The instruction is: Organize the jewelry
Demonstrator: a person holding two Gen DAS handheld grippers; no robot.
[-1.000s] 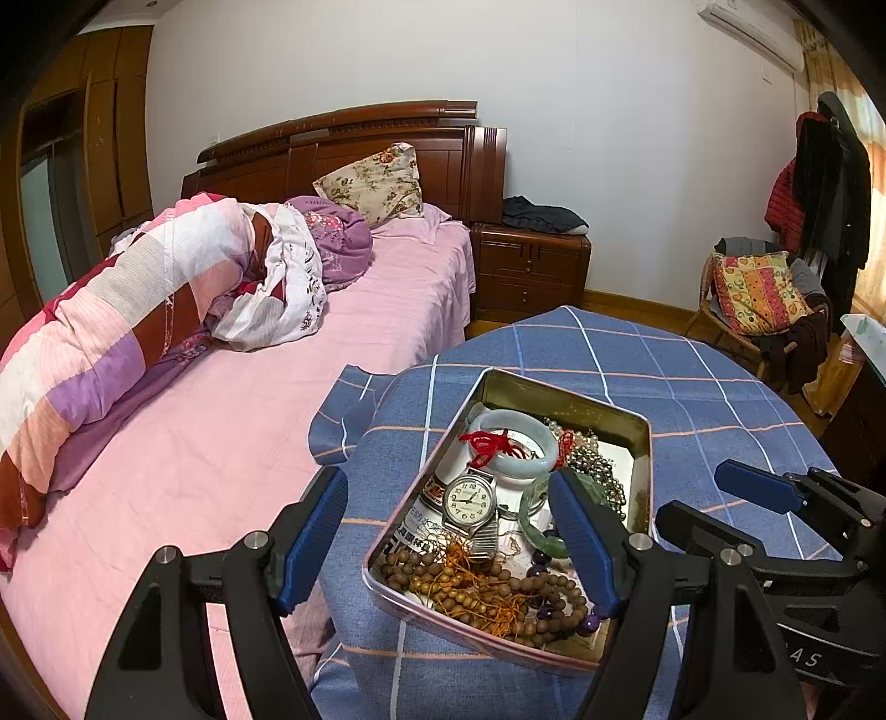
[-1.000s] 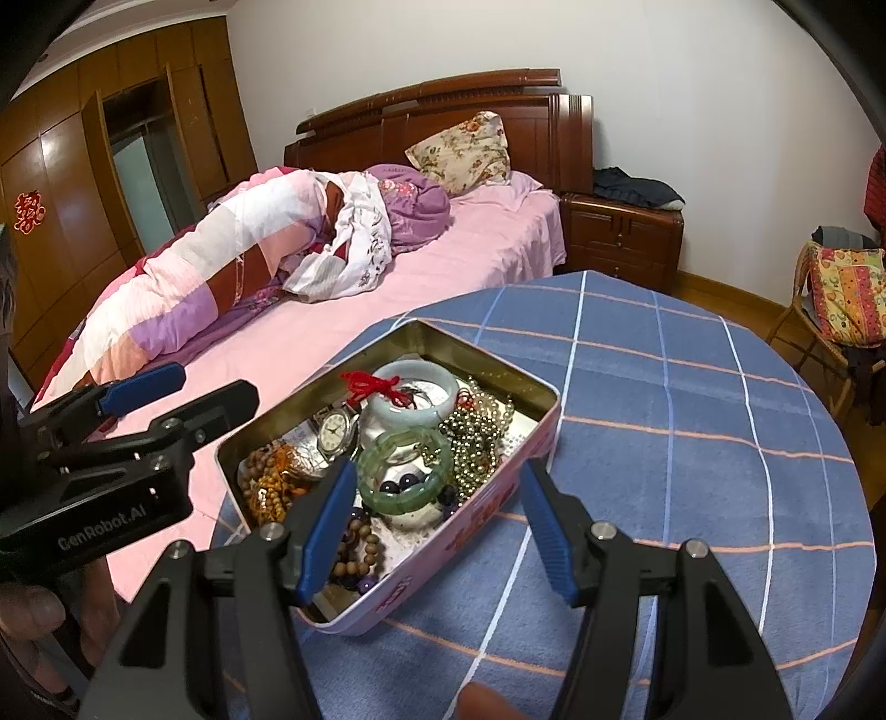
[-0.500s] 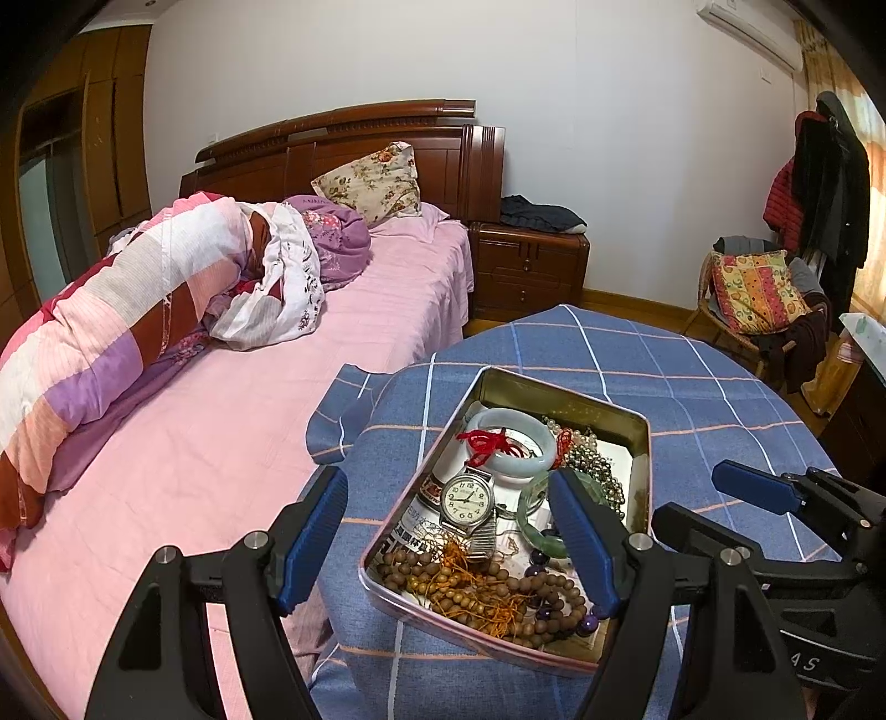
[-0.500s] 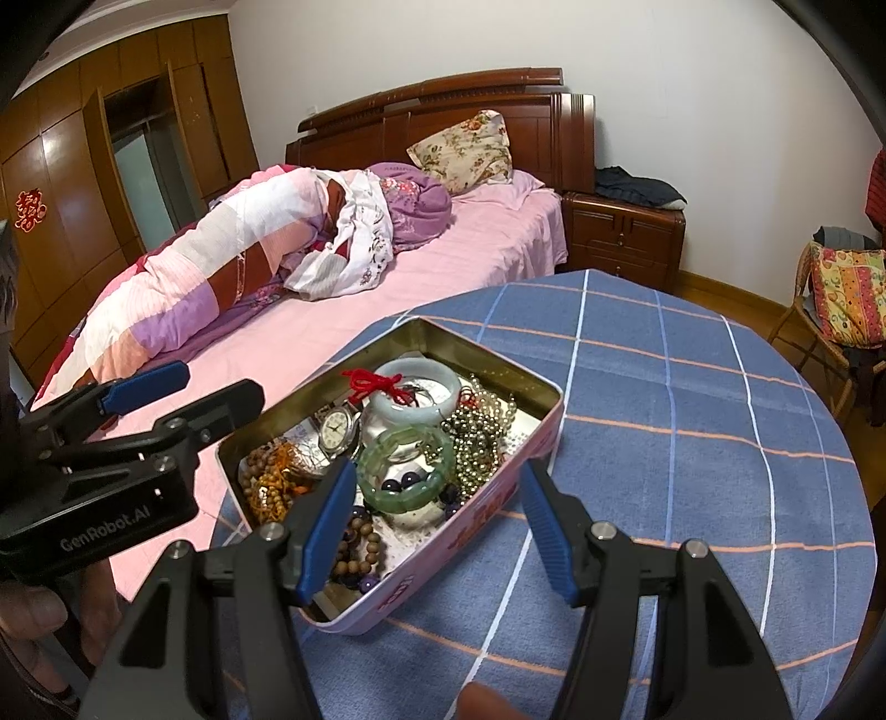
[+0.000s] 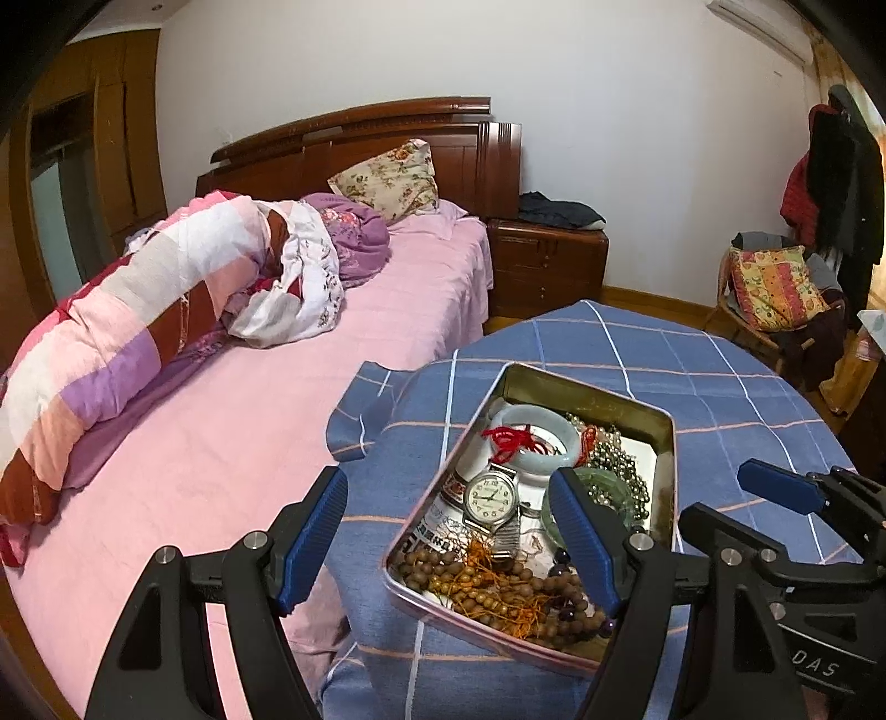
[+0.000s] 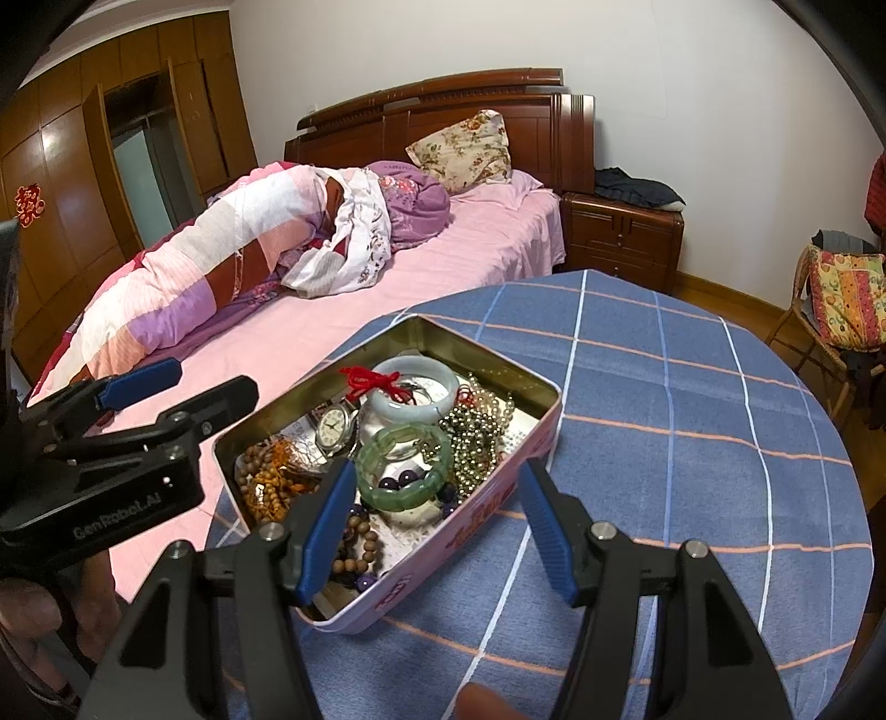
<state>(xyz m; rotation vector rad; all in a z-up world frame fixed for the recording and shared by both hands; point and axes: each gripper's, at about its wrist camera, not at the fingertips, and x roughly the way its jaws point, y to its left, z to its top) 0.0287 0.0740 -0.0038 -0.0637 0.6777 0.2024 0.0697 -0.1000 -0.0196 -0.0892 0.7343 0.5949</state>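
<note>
Left wrist view: the left gripper hung empty, jaws wide apart, over the near-left rim of the tin. Inside lay a watch at center, a pale bangle at 12 o'clock, and wooden beads at 6.

Right wrist view: the right gripper was likewise spread and empty above a green bracelet. All jewelry sat jumbled in the tin, which fits either an unsorted heap or pieces already gathered.

Partly hidden behind a blue-padded left gripper finger: green jade bangle at 3 o'clock in the open metal tin. Too small to read: watch dial. Cut off at 2 o'clock: white wall air conditioner.
</note>
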